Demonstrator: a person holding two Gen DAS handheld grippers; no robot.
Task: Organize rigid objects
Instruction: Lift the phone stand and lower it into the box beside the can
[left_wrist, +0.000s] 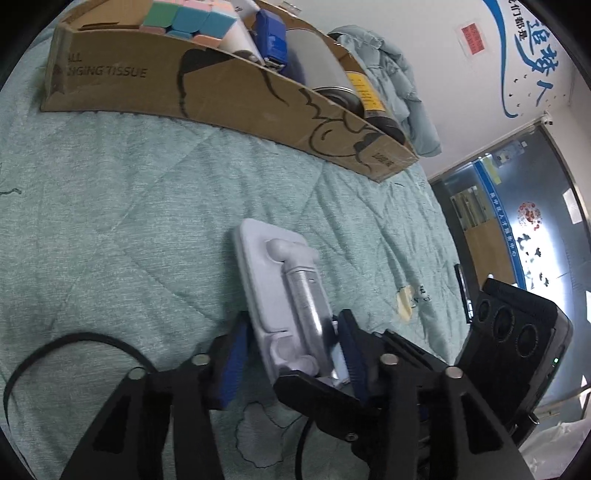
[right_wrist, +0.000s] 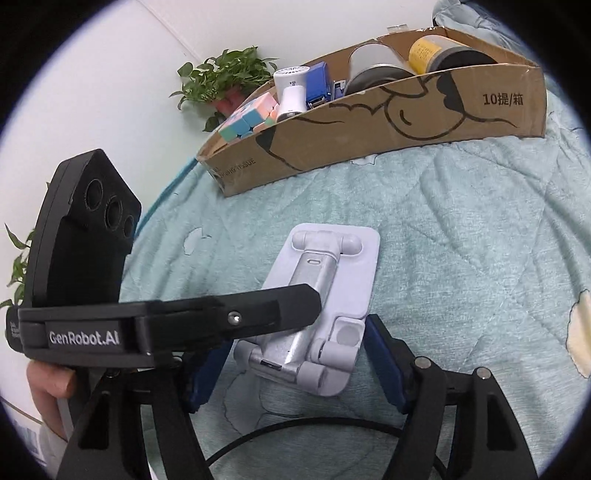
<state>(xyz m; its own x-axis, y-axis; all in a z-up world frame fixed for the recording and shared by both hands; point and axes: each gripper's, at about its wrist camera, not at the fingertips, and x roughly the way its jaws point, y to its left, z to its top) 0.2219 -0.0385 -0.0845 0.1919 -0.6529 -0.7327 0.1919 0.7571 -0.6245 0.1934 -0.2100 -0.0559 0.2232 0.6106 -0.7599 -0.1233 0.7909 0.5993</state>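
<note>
A folded pale lavender phone stand with a silver arm lies on the teal quilt. My left gripper has its blue-padded jaws against both long sides of the stand's near end. In the right wrist view the stand lies between my right gripper's spread jaws, which do not touch it. The left gripper's black finger crosses over the stand there. A cardboard box holds a pastel cube, a blue stapler, a white device and tape rolls.
The box sits at the far side of the bed. A green plant stands by the white wall. A teal jacket lies behind the box. A black cable runs near me. The right gripper's body is at right.
</note>
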